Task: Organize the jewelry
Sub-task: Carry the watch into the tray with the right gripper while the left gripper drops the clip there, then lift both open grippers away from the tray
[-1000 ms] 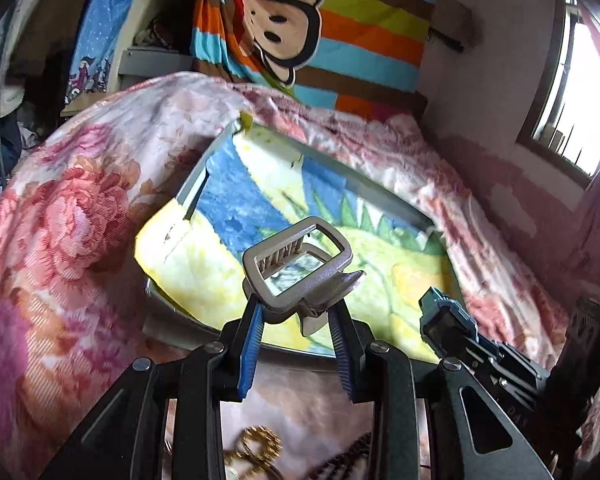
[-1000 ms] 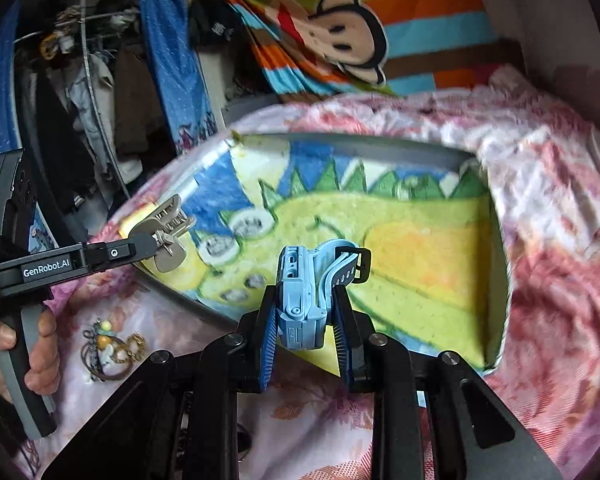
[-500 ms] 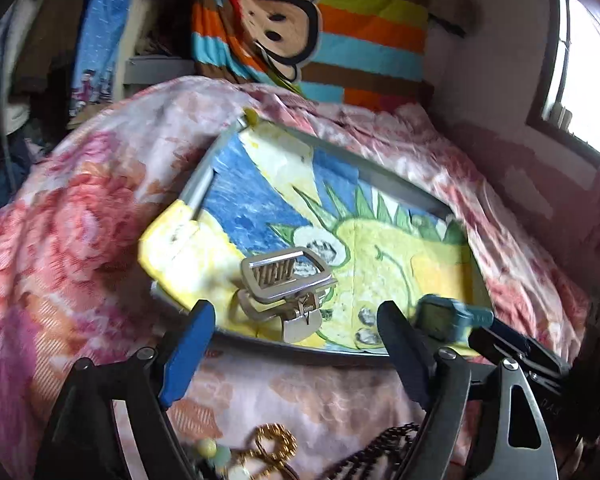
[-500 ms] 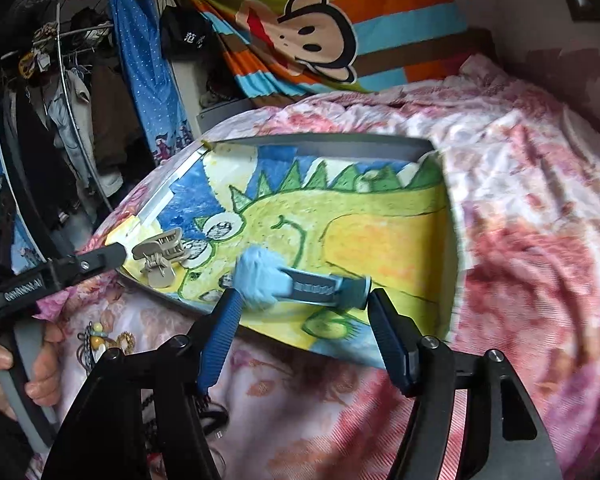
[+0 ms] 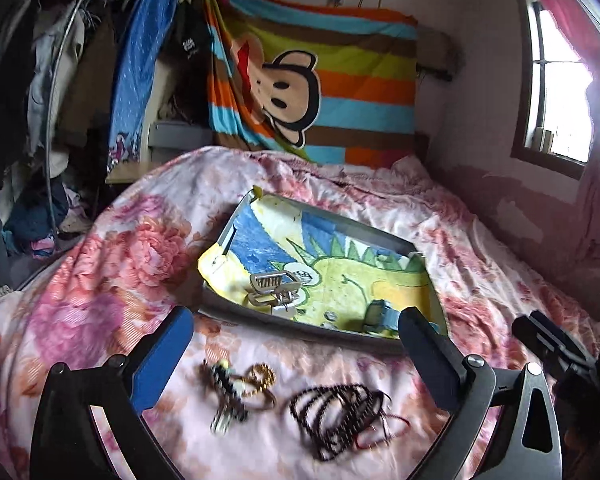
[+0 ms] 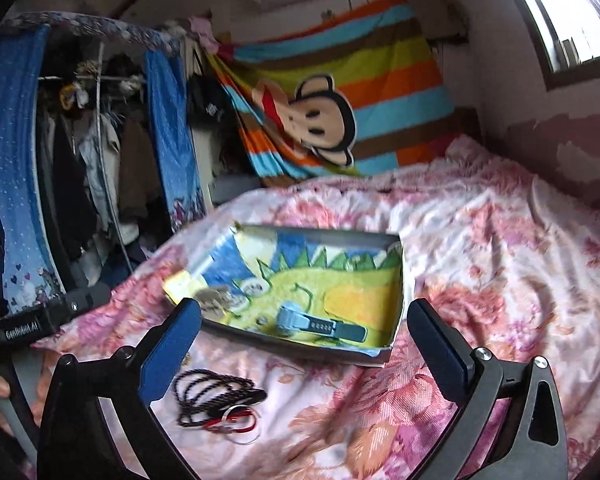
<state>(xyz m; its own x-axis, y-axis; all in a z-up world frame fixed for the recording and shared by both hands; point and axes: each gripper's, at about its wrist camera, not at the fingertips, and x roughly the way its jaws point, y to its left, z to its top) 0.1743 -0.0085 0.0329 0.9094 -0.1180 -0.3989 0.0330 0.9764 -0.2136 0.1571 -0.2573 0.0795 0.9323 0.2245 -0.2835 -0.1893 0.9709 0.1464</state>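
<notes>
On dinosaur-print tray (image 6: 384, 354): blue watch (image 6: 320, 324), beige claw hair clip (image 5: 274, 290).

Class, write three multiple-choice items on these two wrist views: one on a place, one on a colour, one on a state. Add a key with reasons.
1. Where does the metallic claw hair clip lie?
A. in the grey tray with the dinosaur drawing
B. on the floral bedspread
C. in a gripper

2. What colour is the wristwatch?
A. red
B. light blue
C. gold

3. How does the right gripper stand?
A. shut on the watch
B. shut, empty
C. open, empty

Key: 1 A, the clip rests on the drawing inside the tray; 2 B, its case and strap look light blue; 3 C, its jaws are spread wide with nothing between them.
</notes>
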